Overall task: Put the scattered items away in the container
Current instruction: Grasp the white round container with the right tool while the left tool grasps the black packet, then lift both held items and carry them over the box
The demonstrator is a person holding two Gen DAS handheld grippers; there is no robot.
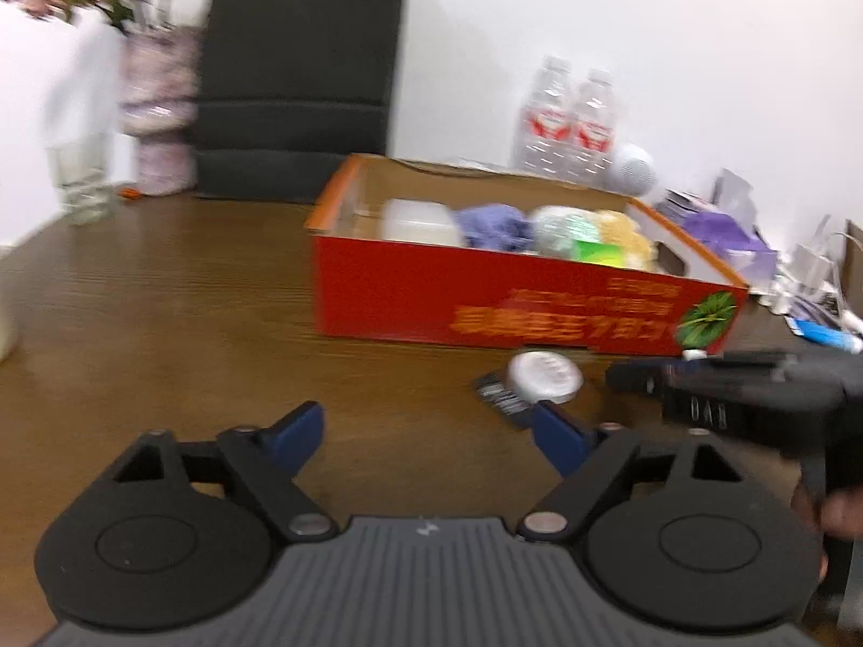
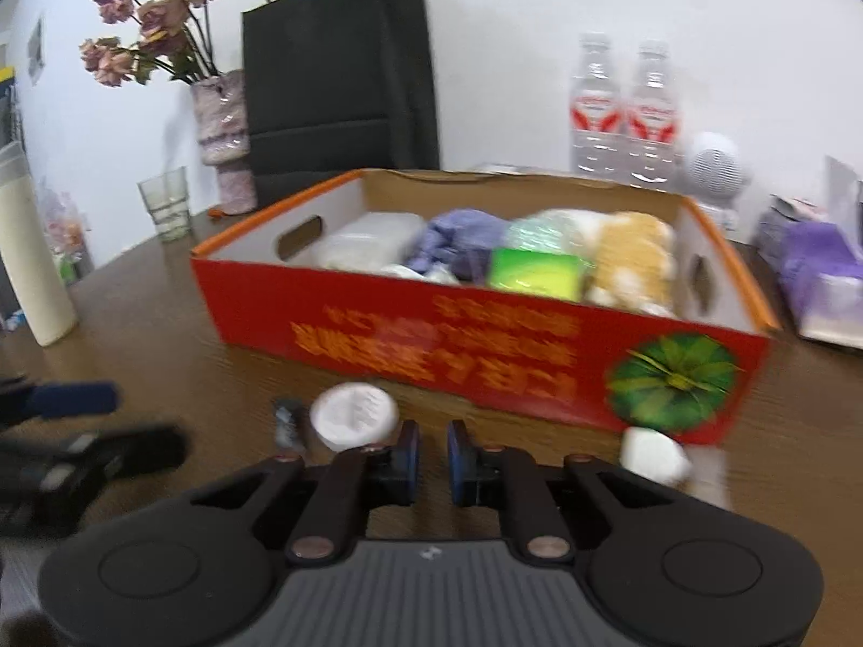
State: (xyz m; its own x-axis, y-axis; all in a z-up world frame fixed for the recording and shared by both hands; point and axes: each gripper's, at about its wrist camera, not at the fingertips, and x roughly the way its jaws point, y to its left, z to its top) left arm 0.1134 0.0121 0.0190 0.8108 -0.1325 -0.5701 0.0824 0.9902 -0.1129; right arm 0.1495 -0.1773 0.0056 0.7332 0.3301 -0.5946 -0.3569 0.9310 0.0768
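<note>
Right now the right gripper [image 2: 432, 455] has its blue pads drawn almost together with nothing between them, hanging low over the wooden table [image 2: 162, 291] just short of the red box [image 2: 410, 345]. The left gripper [image 1: 426, 434] is spread wide and empty, its right finger close to the round white lid [image 1: 546, 374].

That lid lies flat on the table, partly over a small dark packet [image 1: 499, 396], just in front of the box's near wall. It looks like thin plastic: light, stiff and smooth, so it would likely slip under a flat pinch from above. Taking it across its rim, with one pad on each side, seems the safest hold.

A small white lump [image 2: 653, 453] sits to the right of the right gripper, near the box corner; it is too blurred to judge whether it is soft.

Inside the box already lie a clear tub [image 2: 367, 245], a purple cloth [image 2: 458, 240] and a yellow plush [image 2: 634, 259].
</note>
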